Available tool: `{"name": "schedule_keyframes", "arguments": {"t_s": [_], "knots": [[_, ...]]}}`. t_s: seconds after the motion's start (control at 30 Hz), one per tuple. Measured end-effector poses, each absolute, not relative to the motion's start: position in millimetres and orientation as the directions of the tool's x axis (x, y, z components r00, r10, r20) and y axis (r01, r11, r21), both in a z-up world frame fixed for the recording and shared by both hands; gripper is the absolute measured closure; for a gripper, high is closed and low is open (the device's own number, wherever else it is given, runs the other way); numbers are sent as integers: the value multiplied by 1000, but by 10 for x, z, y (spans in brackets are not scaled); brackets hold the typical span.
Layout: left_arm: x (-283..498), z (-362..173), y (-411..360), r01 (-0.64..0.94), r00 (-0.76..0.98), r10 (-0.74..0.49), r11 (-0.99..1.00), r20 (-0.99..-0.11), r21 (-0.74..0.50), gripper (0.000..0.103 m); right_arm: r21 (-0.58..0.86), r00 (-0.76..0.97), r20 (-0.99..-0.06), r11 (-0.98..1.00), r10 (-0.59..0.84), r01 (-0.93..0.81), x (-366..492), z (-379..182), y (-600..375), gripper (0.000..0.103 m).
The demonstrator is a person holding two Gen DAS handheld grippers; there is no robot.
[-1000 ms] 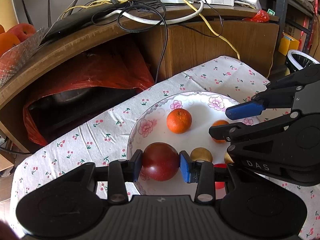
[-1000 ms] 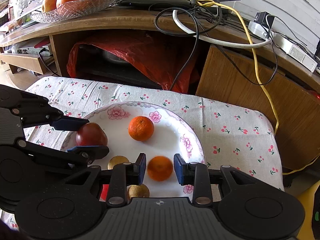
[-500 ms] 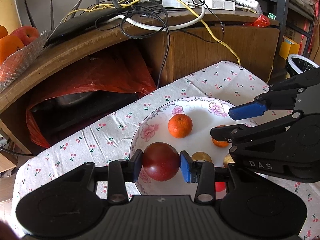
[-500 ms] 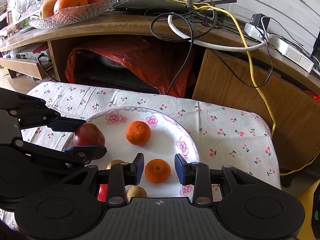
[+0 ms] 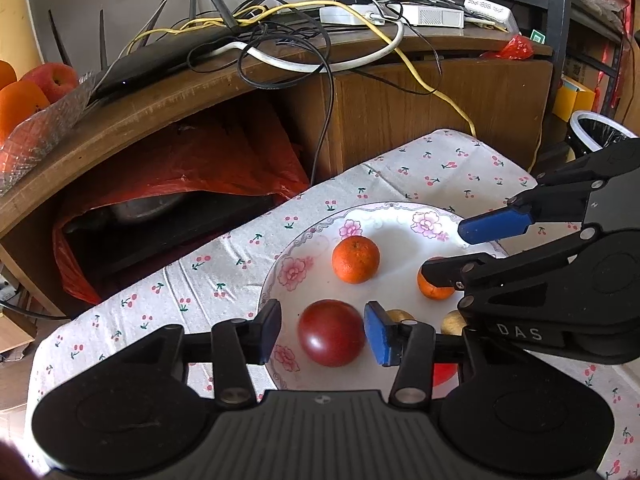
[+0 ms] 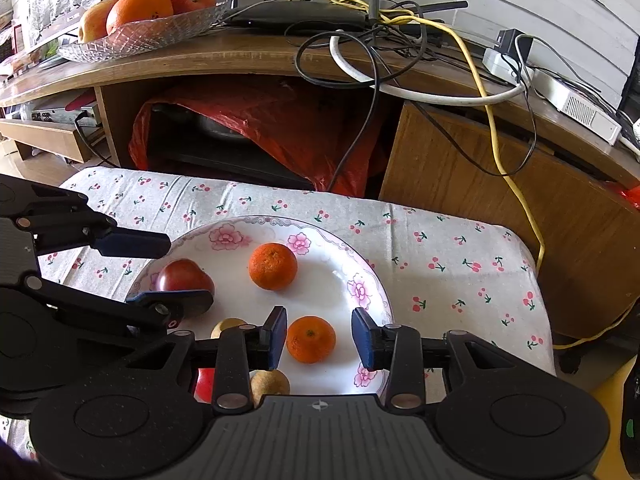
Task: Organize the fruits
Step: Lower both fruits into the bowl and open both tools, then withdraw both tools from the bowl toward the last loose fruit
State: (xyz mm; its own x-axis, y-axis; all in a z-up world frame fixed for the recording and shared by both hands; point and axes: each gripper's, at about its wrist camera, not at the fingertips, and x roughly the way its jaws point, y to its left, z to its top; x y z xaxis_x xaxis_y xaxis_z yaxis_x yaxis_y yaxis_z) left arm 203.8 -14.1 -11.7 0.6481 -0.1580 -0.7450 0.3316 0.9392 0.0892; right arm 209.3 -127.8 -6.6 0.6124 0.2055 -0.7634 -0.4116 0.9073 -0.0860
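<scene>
On the cloth-covered bench (image 6: pixel 460 264) sits a flowered plate (image 6: pixel 360 276), near the cabinet. Left gripper (image 5: pixel 322 334) has just been opening, fingers straddling the red fruit (image 5: pixel 331 332), a gap on one side. Right gripper (image 6: pixel 319 339) has been opening too, fingers clear of the orange (image 6: pixel 311 339) near the plate's rim

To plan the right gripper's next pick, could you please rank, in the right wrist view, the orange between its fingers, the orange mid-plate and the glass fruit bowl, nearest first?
1. Orange between the fingers, at the right gripper.
2. Orange mid-plate, beyond it, slightly left.
3. Glass fruit bowl, far upper left on the wooden counter.
</scene>
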Motion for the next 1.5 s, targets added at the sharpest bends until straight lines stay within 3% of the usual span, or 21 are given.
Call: {"name": "schedule_keyframes", "arguments": {"t_s": [1.5], "knots": [[1091, 116, -151, 466, 618, -225, 877, -753, 120, 48, -78, 598, -752, 863, 277, -498, 1221, 199, -1342, 71]]}}
